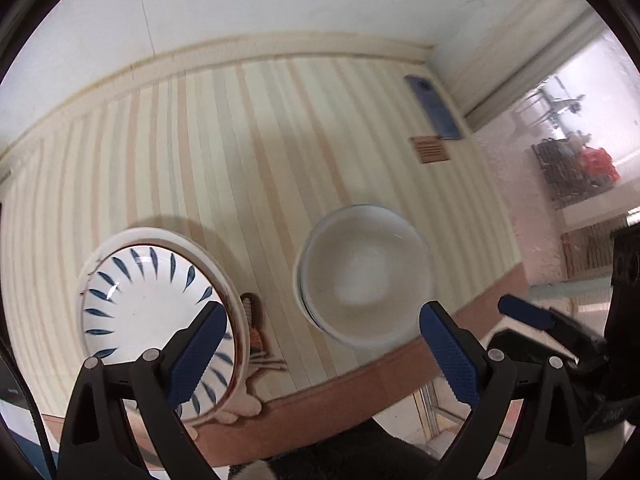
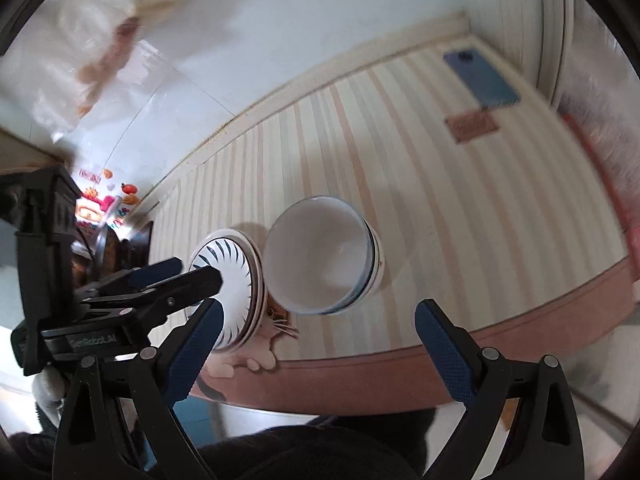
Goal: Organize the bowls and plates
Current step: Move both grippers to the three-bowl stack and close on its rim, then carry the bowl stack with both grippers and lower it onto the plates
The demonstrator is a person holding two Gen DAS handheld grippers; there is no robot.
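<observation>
A stack of white plates (image 1: 160, 312) with blue leaf marks sits on the striped tablecloth at the near left; it also shows in the right wrist view (image 2: 234, 276). A stack of white bowls (image 1: 364, 276) stands to its right, also in the right wrist view (image 2: 320, 256). My left gripper (image 1: 320, 316) is open and empty, held above the table's near edge between plates and bowls; it shows from the side in the right wrist view (image 2: 176, 272). My right gripper (image 2: 316, 316) is open and empty, just in front of the bowls; its fingertips (image 1: 524, 312) show in the left wrist view.
A blue phone (image 1: 434, 108) and a small brown card (image 1: 430, 150) lie at the far right of the table (image 1: 240, 140). A wall runs behind. A cat picture on the cloth peeks out by the plates (image 2: 276, 320). The table's brown front edge (image 2: 400, 376) is near.
</observation>
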